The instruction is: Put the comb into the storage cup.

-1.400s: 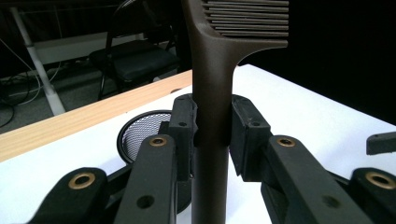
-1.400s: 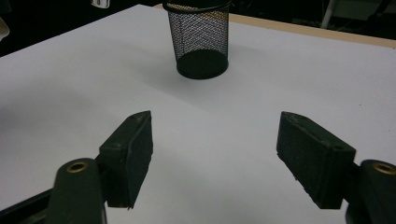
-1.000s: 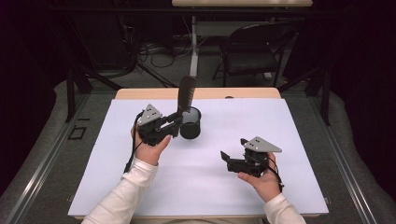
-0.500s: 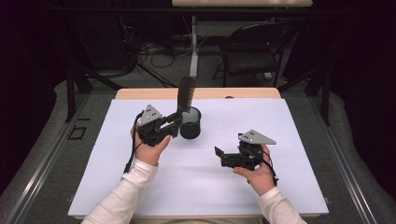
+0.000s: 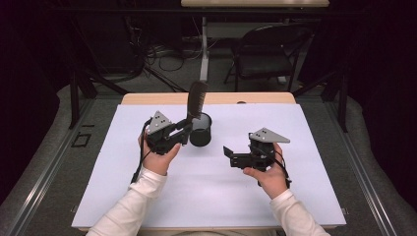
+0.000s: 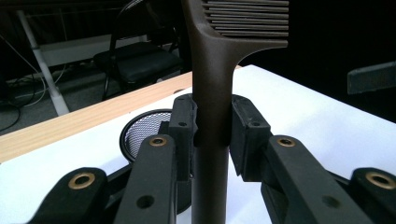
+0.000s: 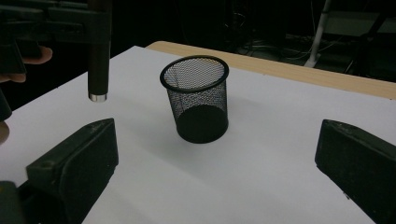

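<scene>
A dark brown comb (image 5: 196,98) stands upright, teeth at the top, with my left gripper (image 5: 186,129) shut on its handle (image 6: 212,93). The handle's lower end (image 7: 99,56) hangs above the sheet, just left of a black mesh cup (image 5: 200,130). The cup (image 7: 198,100) stands upright and looks empty. My right gripper (image 5: 227,153) is to the right of the cup and points at it. Its jaws have just been opening and stand wide apart (image 7: 215,154) with nothing between them.
A white sheet (image 5: 295,128) covers most of the table, and the bare wooden edge (image 5: 255,98) shows at the far side. Beyond the table stand a dark folding chair (image 5: 265,59) and cables on the floor (image 5: 147,54).
My right gripper has moved left toward the cup and risen a little. The left gripper and the comb have kept still.
</scene>
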